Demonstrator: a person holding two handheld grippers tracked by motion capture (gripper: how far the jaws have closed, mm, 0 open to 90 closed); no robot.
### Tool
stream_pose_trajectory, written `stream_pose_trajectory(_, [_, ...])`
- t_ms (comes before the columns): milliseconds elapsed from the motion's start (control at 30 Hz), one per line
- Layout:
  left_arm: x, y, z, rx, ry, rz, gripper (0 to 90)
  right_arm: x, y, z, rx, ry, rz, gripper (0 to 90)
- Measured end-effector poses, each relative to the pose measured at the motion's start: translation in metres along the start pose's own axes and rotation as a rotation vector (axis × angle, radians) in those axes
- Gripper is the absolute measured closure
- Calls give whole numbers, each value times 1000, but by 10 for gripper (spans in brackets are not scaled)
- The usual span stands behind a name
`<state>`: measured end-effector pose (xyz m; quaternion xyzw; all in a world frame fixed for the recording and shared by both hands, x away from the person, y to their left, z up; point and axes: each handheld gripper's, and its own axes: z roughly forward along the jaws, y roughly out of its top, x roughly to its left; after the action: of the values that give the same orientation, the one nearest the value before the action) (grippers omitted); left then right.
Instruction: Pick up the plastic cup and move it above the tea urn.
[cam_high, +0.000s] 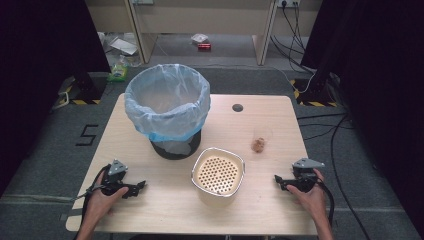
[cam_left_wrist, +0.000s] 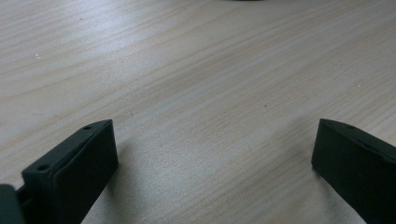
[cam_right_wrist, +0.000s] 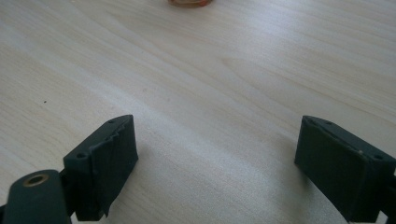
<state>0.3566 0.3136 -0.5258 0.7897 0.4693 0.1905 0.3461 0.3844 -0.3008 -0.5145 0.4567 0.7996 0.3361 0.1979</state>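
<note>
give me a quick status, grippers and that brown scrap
Left gripper and right gripper open, empty, low over table. Brown scrap untouched, ahead of right gripper. Path clear; strainer basket sits mid-table.

centre: strainer pot (cam_high: 218, 175), lined bin (cam_high: 167, 102) block | flanks: bare table (cam_high: 165, 205); crumb (cam_high: 258, 145) right

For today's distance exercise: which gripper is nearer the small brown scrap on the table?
Right. The right gripper rests just below and slightly right of the brown scrap. The left gripper lies far across the table, beyond the perforated basket.
</note>
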Motion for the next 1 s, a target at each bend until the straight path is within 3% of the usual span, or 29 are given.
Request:
stream_pose_trajectory(200, [0, 0, 0, 0, 0, 0, 0, 0, 0, 0, 0, 1, -1, 138])
stream_pose_trajectory(400, [0, 0, 0, 0, 0, 0, 0, -3, -1, -4, -15, -7, -19, 224])
stream_pose_trajectory(500, [0, 0, 0, 0, 0, 0, 0, -8, 5, -16, -84, -1, 13, 291])
stream_pose_trajectory(533, [0, 0, 0, 0, 0, 0, 0, -8, 5, -16, -84, -1, 13, 291])
stream_pose_trajectory(600, [0, 0, 0, 0, 0, 0, 0, -10, 18, -28, -143, -1, 22, 347])
stream_pose_trajectory(667, [0, 0, 0, 0, 0, 0, 0, -10, 22, -31, -157, -2, 25, 364])
stream_pose_trajectory(733, [0, 0, 0, 0, 0, 0, 0, -11, 39, -37, -191, 3, 26, 393])
stream_pose_trajectory(1000, [0, 0, 0, 0, 0, 1, 0, -11, 71, -33, -176, -16, 0, 434])
